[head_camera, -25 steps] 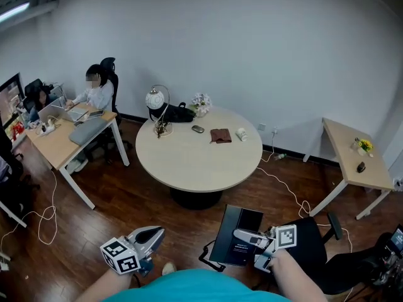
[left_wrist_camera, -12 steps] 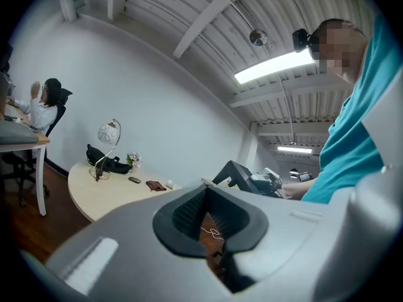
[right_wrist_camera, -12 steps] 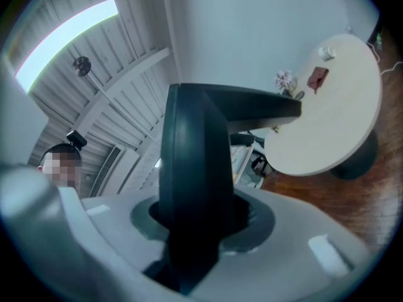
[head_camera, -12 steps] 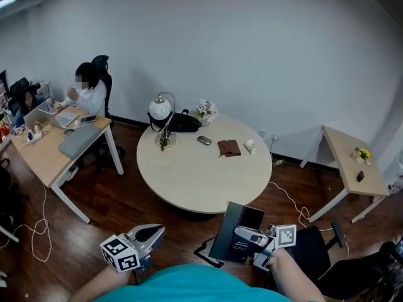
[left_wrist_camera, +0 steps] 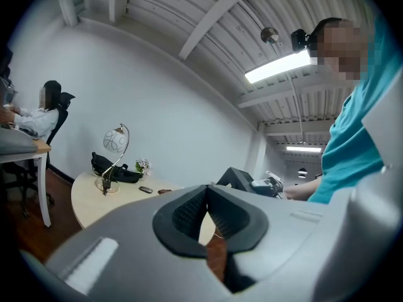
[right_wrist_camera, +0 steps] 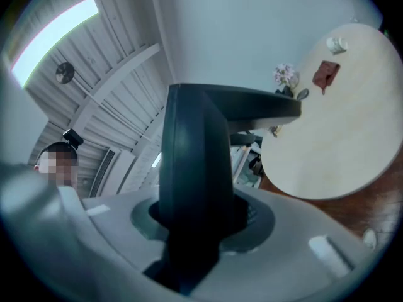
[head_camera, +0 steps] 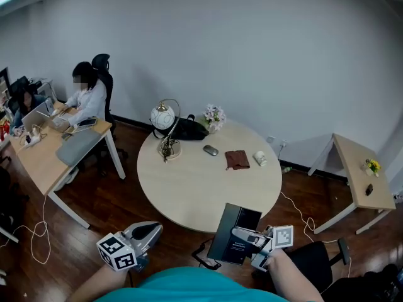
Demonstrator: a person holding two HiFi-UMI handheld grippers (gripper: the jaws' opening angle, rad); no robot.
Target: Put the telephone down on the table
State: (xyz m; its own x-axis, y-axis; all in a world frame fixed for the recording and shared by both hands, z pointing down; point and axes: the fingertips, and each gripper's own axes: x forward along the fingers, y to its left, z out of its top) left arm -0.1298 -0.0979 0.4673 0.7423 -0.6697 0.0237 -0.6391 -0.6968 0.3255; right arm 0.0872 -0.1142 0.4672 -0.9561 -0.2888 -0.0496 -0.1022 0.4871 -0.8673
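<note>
A black desk telephone (head_camera: pixel 235 238) hangs in front of me, just short of the near edge of the round beige table (head_camera: pixel 201 187). My right gripper (head_camera: pixel 254 239) is shut on its right side. In the right gripper view the telephone (right_wrist_camera: pixel 195 162) fills the gap between the jaws and hides the pads of the right gripper (right_wrist_camera: pixel 200 214). My left gripper (head_camera: pixel 148 232) is low at the left, shut and empty. In the left gripper view the left gripper (left_wrist_camera: pixel 206 200) has its pads together, with the telephone (left_wrist_camera: pixel 242 180) beyond them.
At the table's far side stand a globe lamp (head_camera: pixel 164 119), a black bag (head_camera: pixel 189 129), flowers (head_camera: pixel 214 114), a mouse (head_camera: pixel 211 150), a brown cloth (head_camera: pixel 237 160) and a white cup (head_camera: pixel 259 158). A person (head_camera: pixel 85 96) sits at the left desk. A side table (head_camera: pixel 362 178) stands right, and a black chair (head_camera: pixel 318 263) is beside me.
I have moved closer to the round table, which now sits nearer and lower in the head view. Both grippers keep their places in the view, and the telephone stays in the right one.
</note>
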